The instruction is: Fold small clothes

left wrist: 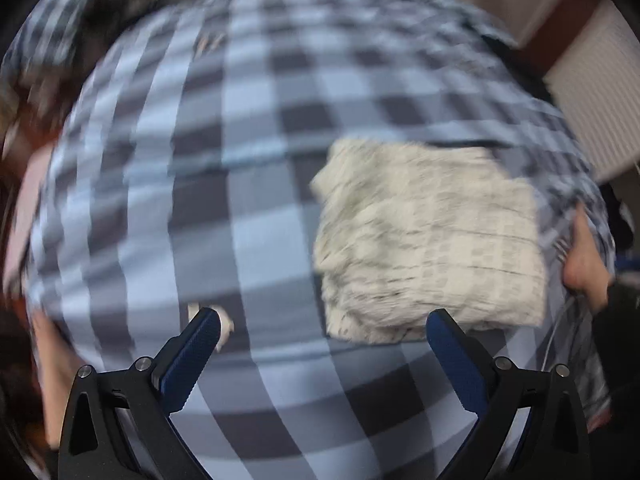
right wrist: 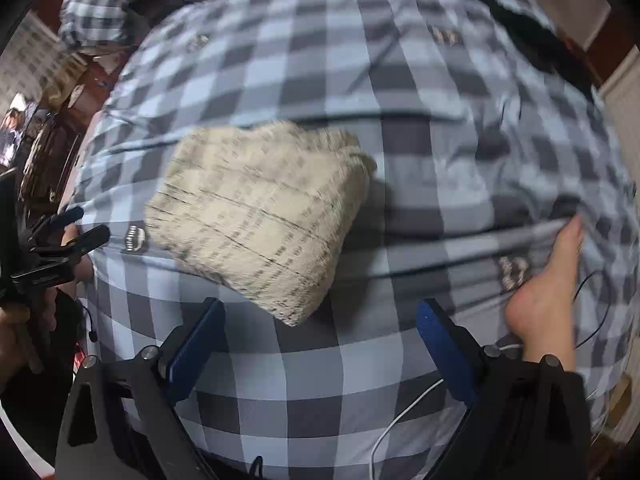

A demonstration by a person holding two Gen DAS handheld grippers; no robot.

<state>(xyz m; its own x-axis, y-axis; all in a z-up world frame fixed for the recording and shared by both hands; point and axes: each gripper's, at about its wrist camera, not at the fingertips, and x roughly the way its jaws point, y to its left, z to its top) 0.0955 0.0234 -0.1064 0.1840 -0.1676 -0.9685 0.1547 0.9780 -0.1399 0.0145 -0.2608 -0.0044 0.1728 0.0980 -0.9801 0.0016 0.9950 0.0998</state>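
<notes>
Cream knit garment (right wrist: 260, 220) lies folded mid-frame on the checked bedspread (right wrist: 400, 80); my left gripper (left wrist: 324, 324) and right gripper (right wrist: 320, 312) gape empty, clear of it.

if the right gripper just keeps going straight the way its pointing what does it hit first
Most likely the near corner of the folded cream knit garment, which lies between and just ahead of the open right gripper on the checked bedspread. Depth is unclear; it could meet bedspread first.

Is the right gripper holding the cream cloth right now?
No. The right gripper is open and empty, and the folded cream cloth lies free on the checked bedsheet.
</notes>
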